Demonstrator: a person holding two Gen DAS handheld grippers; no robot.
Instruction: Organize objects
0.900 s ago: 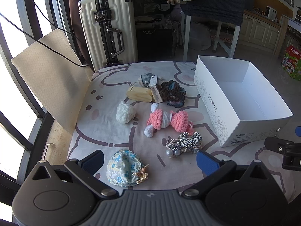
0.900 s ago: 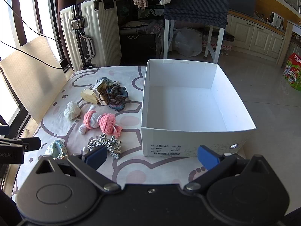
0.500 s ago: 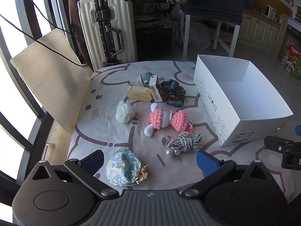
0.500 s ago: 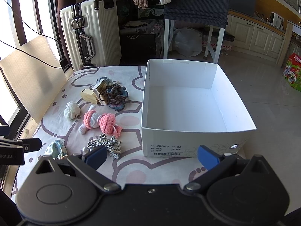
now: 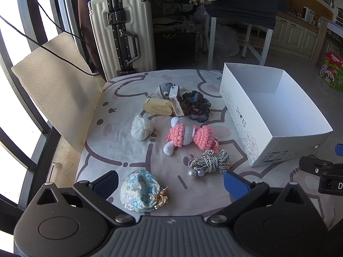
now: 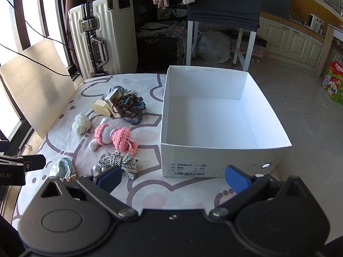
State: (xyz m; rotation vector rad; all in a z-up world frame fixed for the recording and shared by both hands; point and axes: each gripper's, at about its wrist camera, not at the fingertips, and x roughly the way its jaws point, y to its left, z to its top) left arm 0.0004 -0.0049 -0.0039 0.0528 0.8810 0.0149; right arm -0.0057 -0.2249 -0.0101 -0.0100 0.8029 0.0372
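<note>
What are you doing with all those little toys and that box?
Tidying up, though nothing has gone in yet. A person holds a hand-held gripper in each hand; the left hand-held gripper and the right hand-held gripper are both wide open and empty, hovering over the table. The white box is empty. The pink crochet doll, white yarn ball, rope knot and flowered pouch lie loose on the cloth beside the box.

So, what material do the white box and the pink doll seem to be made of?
The white box looks like thin matte cardboard: folded corners, a printed label on its wall. The pink doll looks crocheted from yarn: bumpy stitches show all over.
</note>
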